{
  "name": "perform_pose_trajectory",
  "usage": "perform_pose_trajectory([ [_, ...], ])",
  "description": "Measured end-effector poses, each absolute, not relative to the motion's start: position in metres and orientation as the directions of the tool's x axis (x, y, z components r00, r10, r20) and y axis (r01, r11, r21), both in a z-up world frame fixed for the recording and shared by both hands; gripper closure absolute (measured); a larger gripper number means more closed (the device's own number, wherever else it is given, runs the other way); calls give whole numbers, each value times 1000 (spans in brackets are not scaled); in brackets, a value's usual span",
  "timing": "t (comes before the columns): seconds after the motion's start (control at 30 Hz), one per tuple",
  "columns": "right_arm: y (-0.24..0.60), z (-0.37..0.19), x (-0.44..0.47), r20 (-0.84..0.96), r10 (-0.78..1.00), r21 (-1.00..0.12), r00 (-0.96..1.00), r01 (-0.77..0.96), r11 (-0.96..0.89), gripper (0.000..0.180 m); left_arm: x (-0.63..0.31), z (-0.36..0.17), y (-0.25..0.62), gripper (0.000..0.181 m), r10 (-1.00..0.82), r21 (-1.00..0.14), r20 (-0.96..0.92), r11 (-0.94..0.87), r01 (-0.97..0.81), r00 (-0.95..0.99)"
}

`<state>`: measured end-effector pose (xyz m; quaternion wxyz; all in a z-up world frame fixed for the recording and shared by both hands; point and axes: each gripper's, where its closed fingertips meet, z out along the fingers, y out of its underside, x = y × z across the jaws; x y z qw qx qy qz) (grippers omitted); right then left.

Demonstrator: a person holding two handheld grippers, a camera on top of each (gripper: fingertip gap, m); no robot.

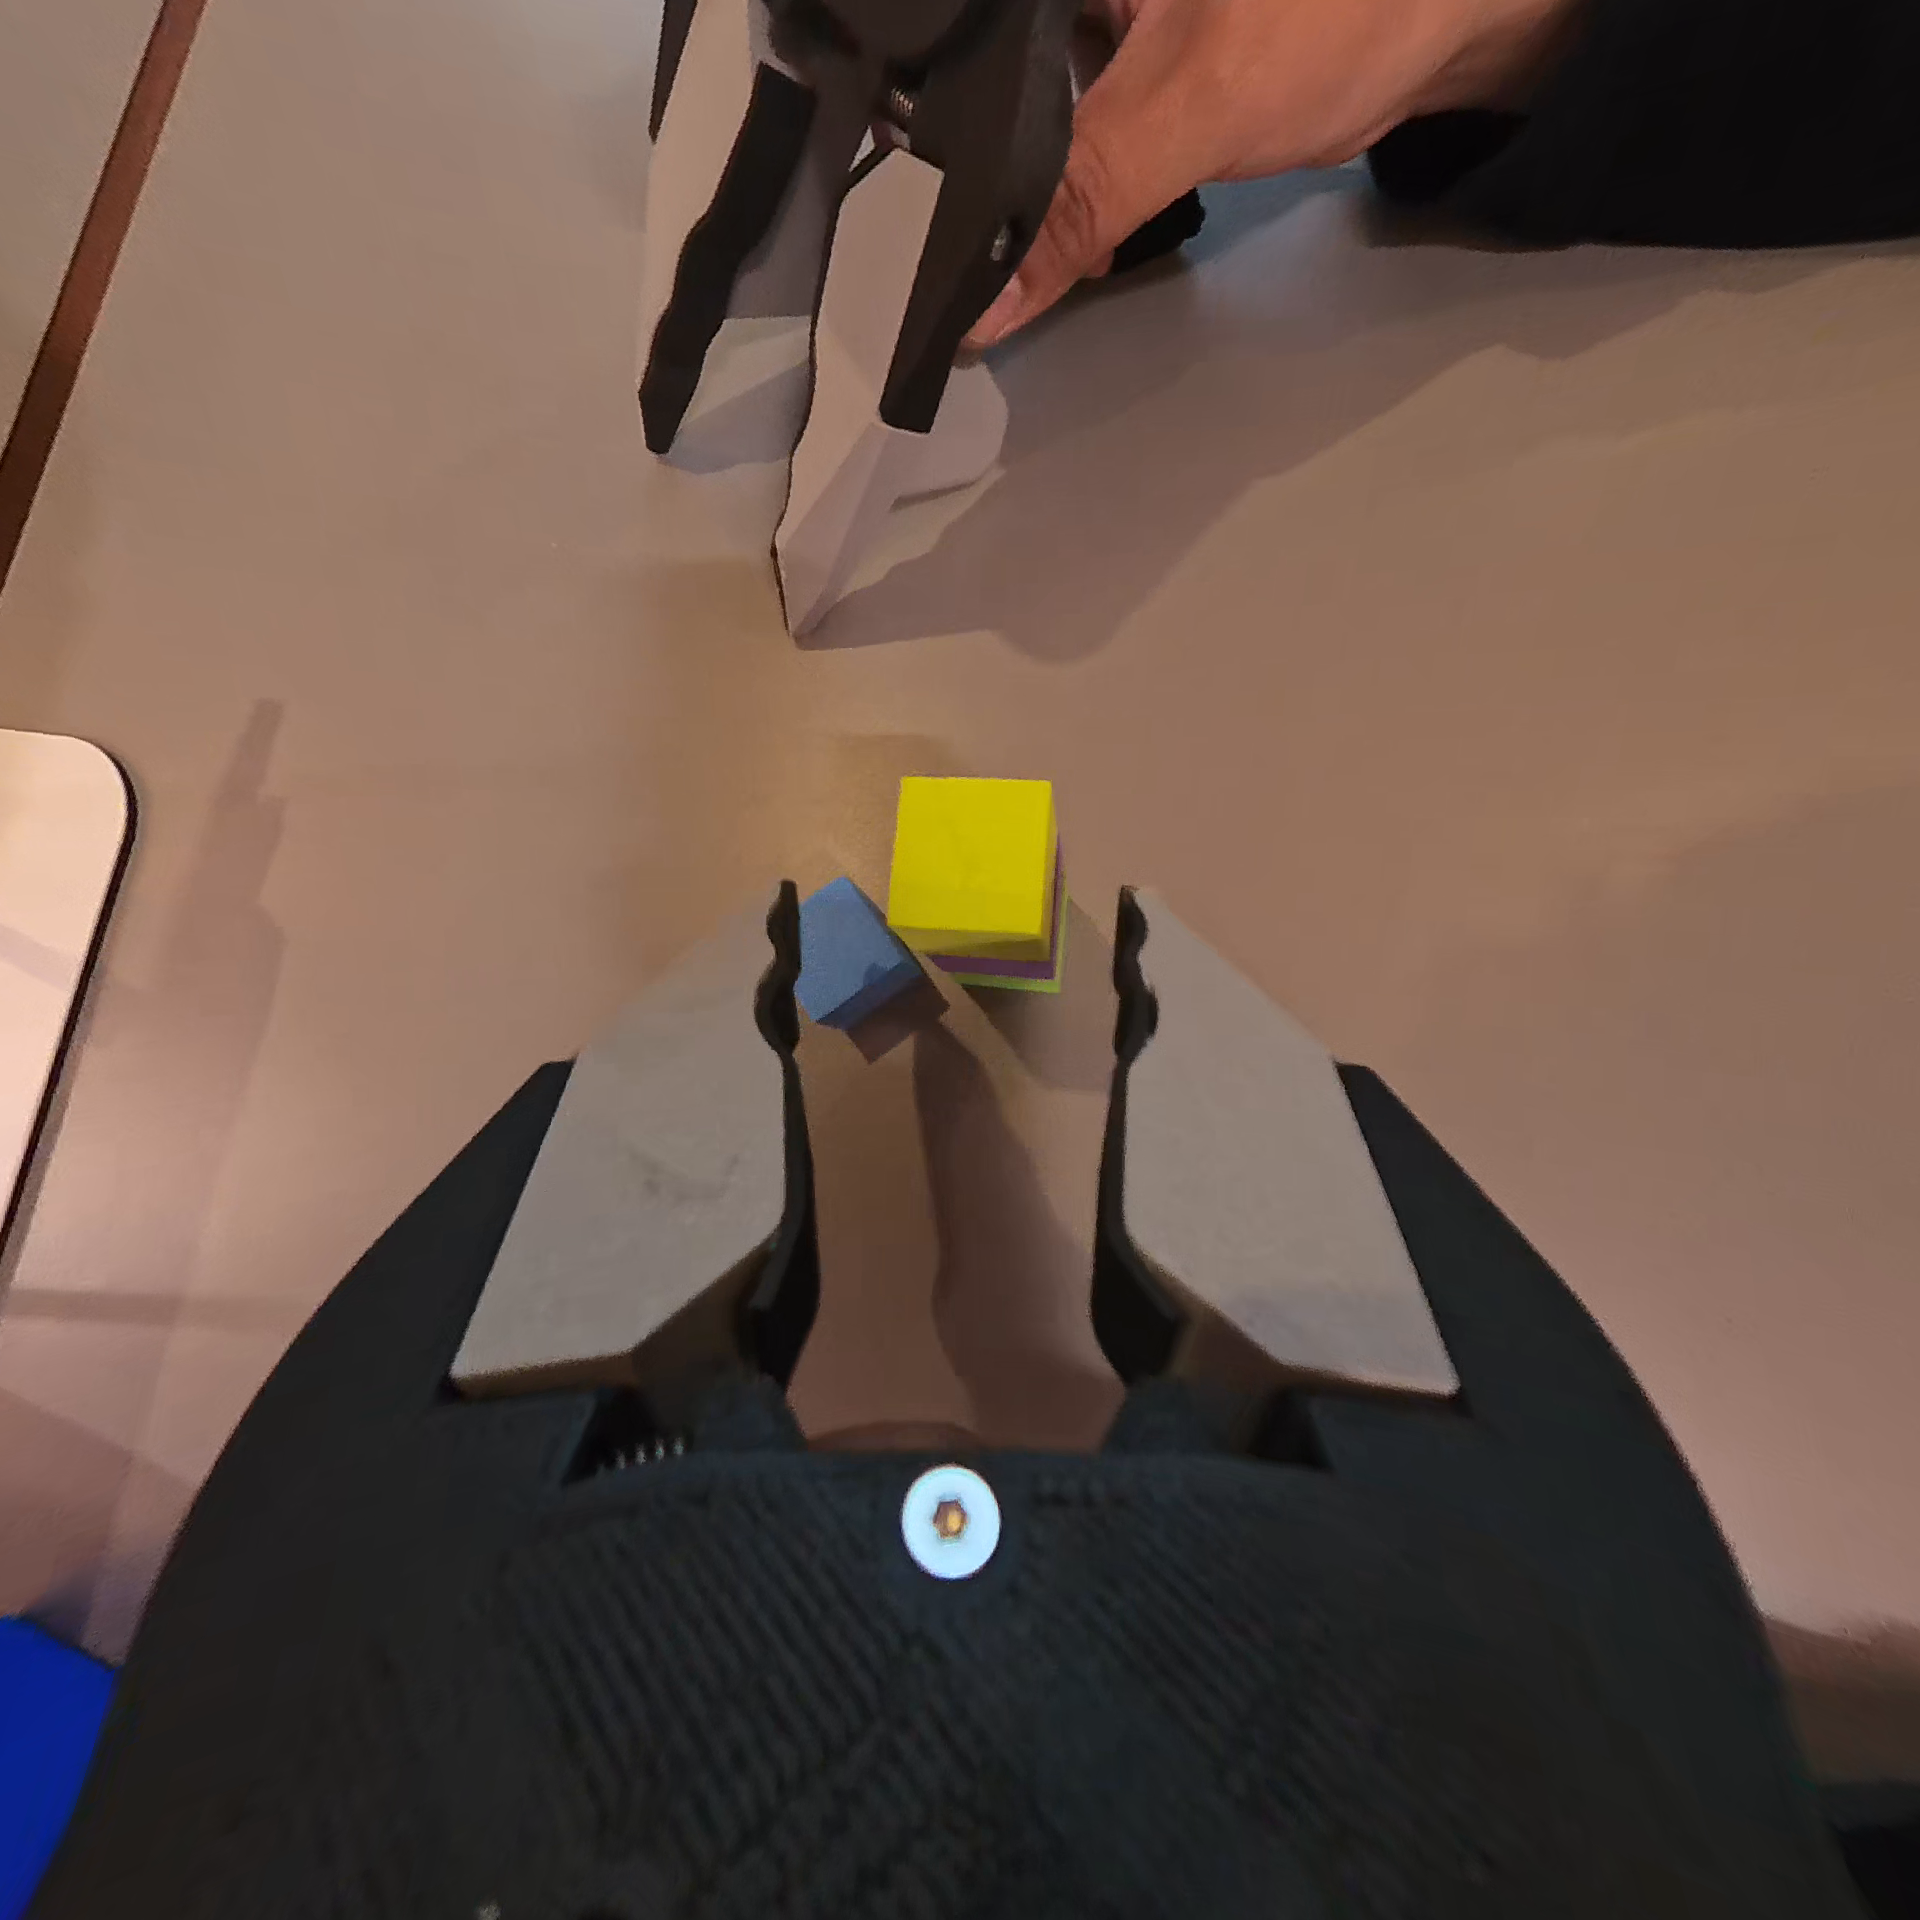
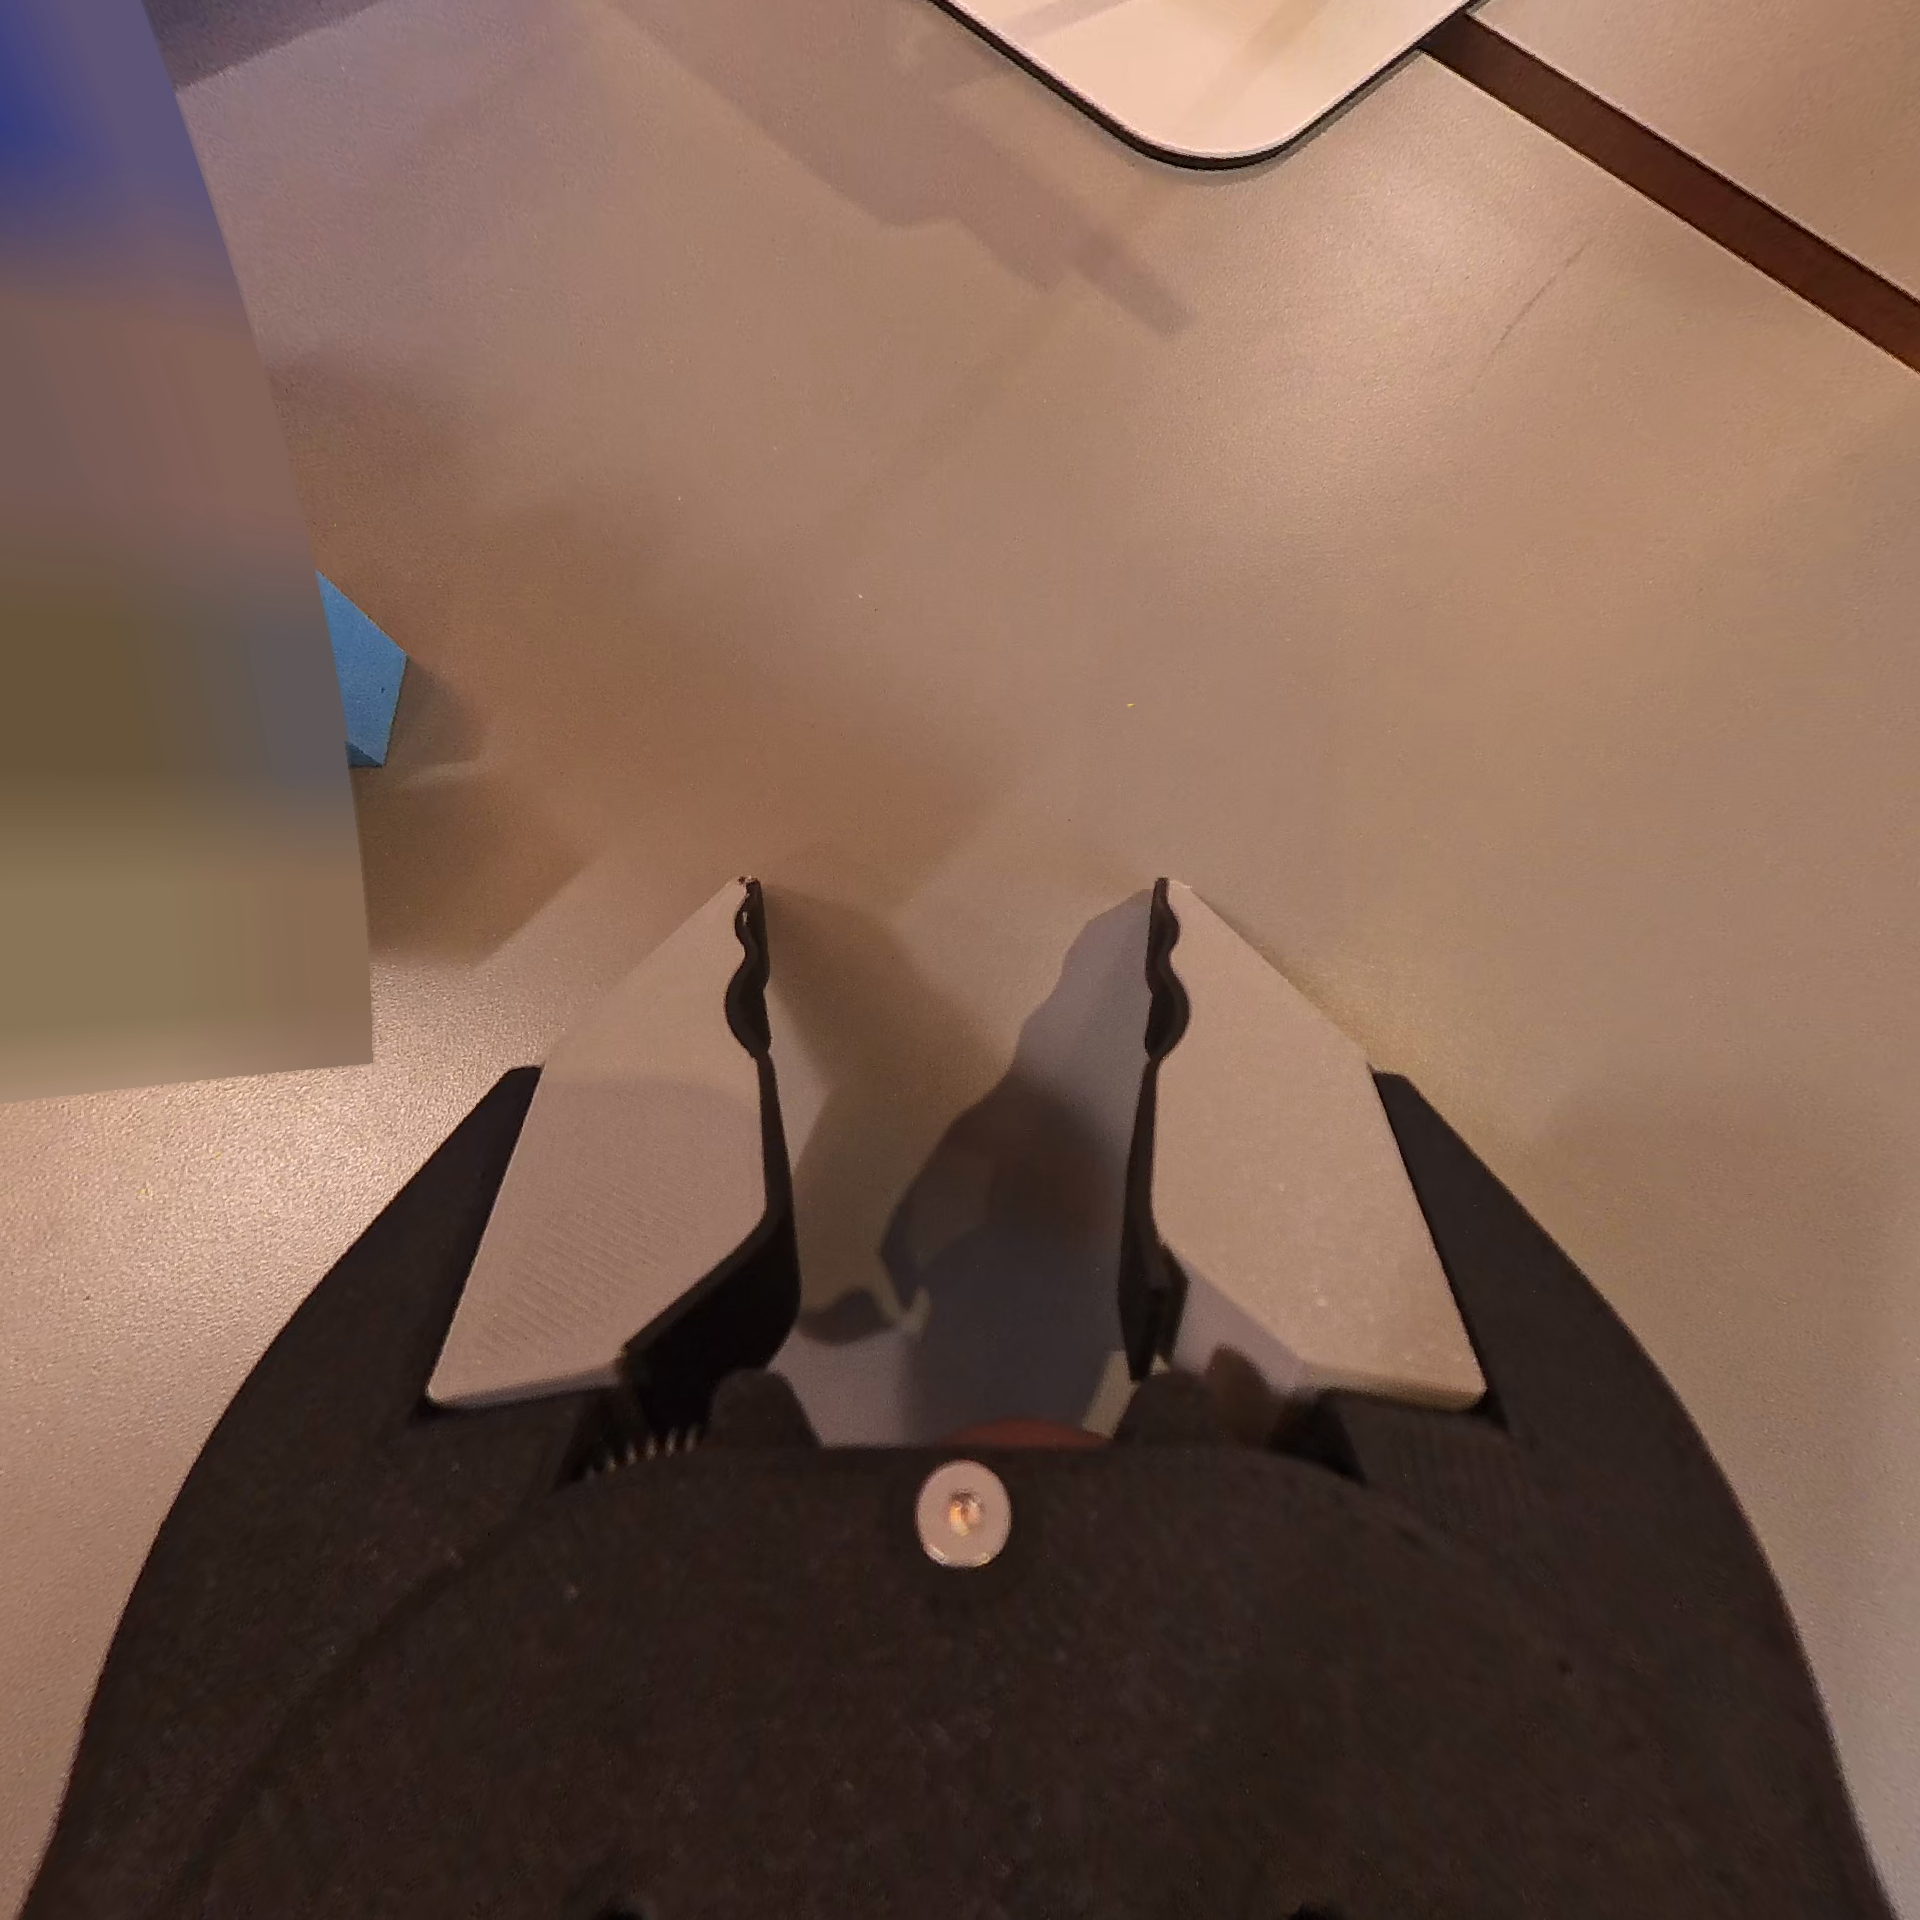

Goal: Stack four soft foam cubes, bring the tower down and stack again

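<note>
In the left wrist view a yellow cube tops a short stack, with a purple cube and a green cube showing as thin edges under it. A blue cube lies tilted just left of the stack, close to my left gripper's left fingertip. My left gripper is open above and around the cubes and holds nothing. My right gripper is open and empty farther back, held by a hand. In its own view the right gripper is open over bare table, with a corner of the blue cube at the left.
A white rounded panel lies at the table's left and also shows in the right wrist view. A brown strip runs along the table's far edge. A dark sleeve is at the top right. A bright blue thing sits at the bottom left. Both grippers' tips are roughly 25 cm from the white rounded panel.
</note>
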<state>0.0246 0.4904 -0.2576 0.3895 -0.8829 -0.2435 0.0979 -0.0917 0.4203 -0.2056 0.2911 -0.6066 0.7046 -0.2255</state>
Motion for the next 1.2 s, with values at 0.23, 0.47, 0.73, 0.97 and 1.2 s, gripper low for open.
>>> perform_pose_trajectory([
  [0.23, 490, -258, 24, 17, 507, -735, 862, 355, -578, 108, -93, -173, 438, 120, -992, -787, -128, 95, -610, 11],
  [0.47, 490, -258, 24, 16, 508, -735, 861, 355, -578, 108, -107, -179, 456, 116, -995, -795, -52, -12, -606, 87],
  [0.73, 490, -258, 24, 17, 508, -735, 861, 355, -578, 108, -109, -175, 448, 117, -997, -807, -62, 24, -590, 44],
  [0.97, 490, -258, 24, 17, 508, -735, 861, 355, -577, 108, -120, -186, 462, 121, -994, -782, -48, -22, -622, 95],
  [1.2, 490, -258, 24, 17, 508, -735, 861, 355, -577, 108, -117, -221, 456, 121, -993, -686, -118, 71, -724, 14],
])
